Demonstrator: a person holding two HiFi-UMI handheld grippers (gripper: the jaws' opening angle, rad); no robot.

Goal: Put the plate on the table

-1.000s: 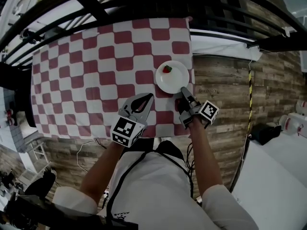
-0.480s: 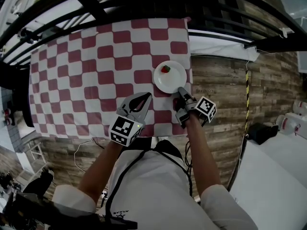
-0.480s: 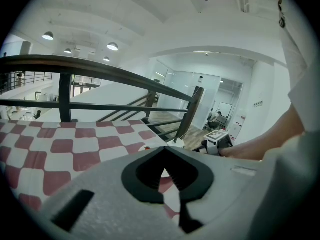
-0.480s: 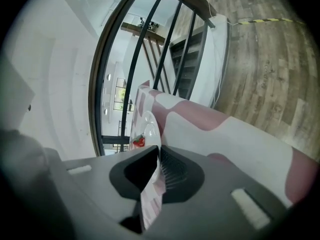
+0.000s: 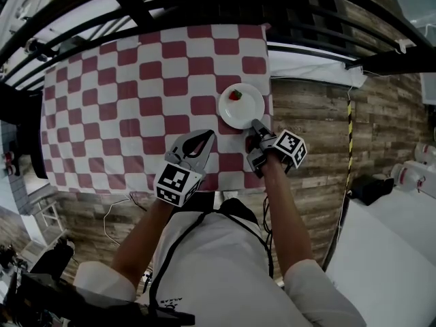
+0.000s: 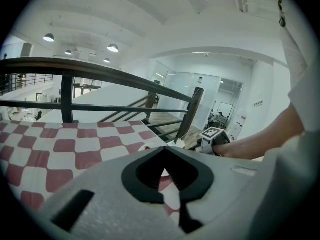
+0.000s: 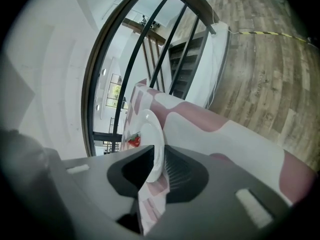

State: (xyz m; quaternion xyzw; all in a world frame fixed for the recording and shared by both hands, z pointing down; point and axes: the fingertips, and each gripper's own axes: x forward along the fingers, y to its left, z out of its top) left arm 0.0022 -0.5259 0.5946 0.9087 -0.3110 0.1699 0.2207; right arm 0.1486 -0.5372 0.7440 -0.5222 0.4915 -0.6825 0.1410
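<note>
A white plate (image 5: pixel 240 107) with a red strawberry (image 5: pixel 236 95) on it lies flat on the red-and-white checked table (image 5: pixel 136 80), close to the right edge. My right gripper (image 5: pixel 257 127) is at the plate's near rim. In the right gripper view the rim of the plate (image 7: pixel 150 129) stands between the jaws of the right gripper (image 7: pixel 161 154), which are opening; a gap shows beside the ridged pad. A fold of tablecloth lies low between them. My left gripper (image 5: pixel 204 136) hovers over the table's near edge, tips together, holding nothing.
A black railing (image 5: pixel 204 5) runs along the table's far side. Wooden floor (image 5: pixel 313 114) with a yellow-black tape line (image 5: pixel 353 135) lies to the right. A white surface (image 5: pixel 395 264) fills the lower right. The right gripper's marker cube (image 6: pixel 214 134) shows in the left gripper view.
The whole view has shifted a little. The right gripper stays at the plate's near rim and the plate rests on the cloth. The left gripper keeps its place.
</note>
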